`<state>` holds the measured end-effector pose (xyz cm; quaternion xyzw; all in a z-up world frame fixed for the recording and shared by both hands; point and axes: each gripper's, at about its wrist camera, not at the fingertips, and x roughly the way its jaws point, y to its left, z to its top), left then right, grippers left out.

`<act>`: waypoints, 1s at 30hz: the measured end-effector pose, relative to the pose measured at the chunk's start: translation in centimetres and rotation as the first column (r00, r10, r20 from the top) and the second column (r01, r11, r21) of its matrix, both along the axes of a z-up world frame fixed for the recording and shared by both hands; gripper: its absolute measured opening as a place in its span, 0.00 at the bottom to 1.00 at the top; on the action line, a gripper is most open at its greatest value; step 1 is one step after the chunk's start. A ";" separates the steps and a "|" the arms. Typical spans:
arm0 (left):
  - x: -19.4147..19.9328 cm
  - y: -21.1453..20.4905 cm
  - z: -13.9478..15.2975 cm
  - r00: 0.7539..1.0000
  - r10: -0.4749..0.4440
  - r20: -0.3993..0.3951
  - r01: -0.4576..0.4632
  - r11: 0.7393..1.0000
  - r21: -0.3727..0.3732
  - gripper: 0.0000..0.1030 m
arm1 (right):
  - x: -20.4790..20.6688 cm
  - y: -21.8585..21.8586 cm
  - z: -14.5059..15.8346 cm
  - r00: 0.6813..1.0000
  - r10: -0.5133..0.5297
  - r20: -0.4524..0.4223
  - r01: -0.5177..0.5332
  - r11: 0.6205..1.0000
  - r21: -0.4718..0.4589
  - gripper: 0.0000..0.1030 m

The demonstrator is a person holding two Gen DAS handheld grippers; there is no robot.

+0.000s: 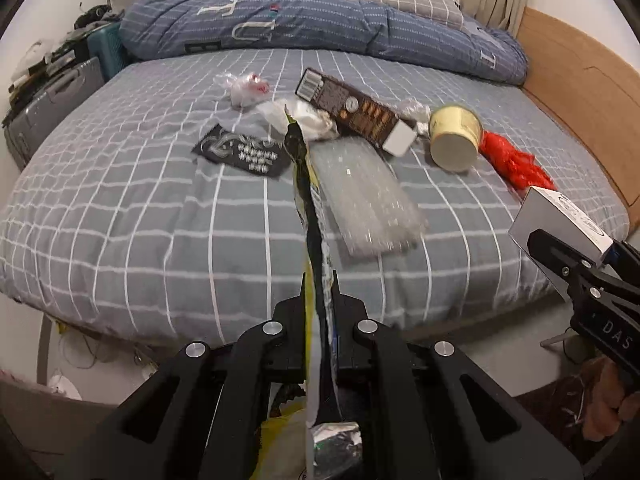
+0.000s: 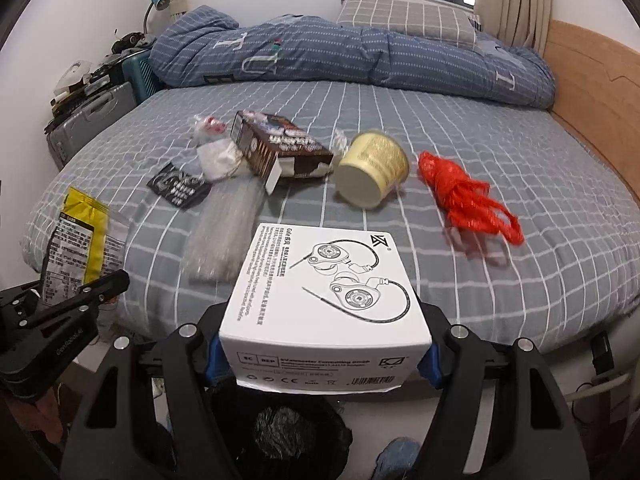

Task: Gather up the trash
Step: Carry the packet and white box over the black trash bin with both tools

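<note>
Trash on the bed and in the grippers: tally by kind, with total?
Boxes: 2 — brown snack box, white earphone box in the right hand-held gripper
Cups: 1 — yellow paper cup
Plastic bags and wrappers: 7 — includes red bag, yellow snack wrapper in the left hand-held gripper
Total: 10
</note>
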<state>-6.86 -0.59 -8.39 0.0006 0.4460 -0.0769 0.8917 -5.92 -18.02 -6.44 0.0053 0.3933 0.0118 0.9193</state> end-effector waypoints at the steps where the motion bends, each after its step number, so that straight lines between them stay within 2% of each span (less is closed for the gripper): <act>1: -0.4 0.0 -0.1 1.000 -0.002 -0.004 0.002 1.000 -0.001 0.06 | -0.5 0.1 -0.2 1.000 0.000 -0.006 0.000 1.000 -0.001 0.66; 7: -2.9 0.2 -0.4 1.000 0.001 -0.013 -0.001 1.000 -0.009 0.06 | -3.0 0.7 -1.1 0.999 0.008 -0.032 -0.008 1.000 -0.003 0.66; 13: -4.9 1.0 -2.2 0.997 0.019 -0.069 -0.020 1.000 -0.011 0.06 | -5.2 1.2 -2.3 0.998 0.018 -0.068 -0.019 1.000 -0.005 0.66; 21: -7.6 1.6 -5.0 0.991 0.026 -0.133 -0.026 1.000 0.004 0.06 | -7.8 2.5 -5.8 0.985 0.028 -0.171 -0.030 0.999 -0.010 0.66; 24: -8.2 1.4 -6.3 0.985 0.025 -0.169 -0.021 0.999 0.024 0.06 | -8.2 2.8 -6.7 0.979 0.029 -0.202 -0.032 0.999 -0.010 0.66; 26: -8.3 1.5 -7.2 0.981 0.023 -0.194 -0.021 1.000 0.009 0.06 | -8.4 2.9 -7.6 0.974 0.028 -0.224 -0.031 1.000 -0.007 0.66; 30: -8.4 1.4 -9.0 0.978 0.017 -0.209 -0.012 1.000 0.025 0.06 | -8.4 3.1 -9.9 0.962 0.026 -0.272 -0.034 0.999 -0.026 0.66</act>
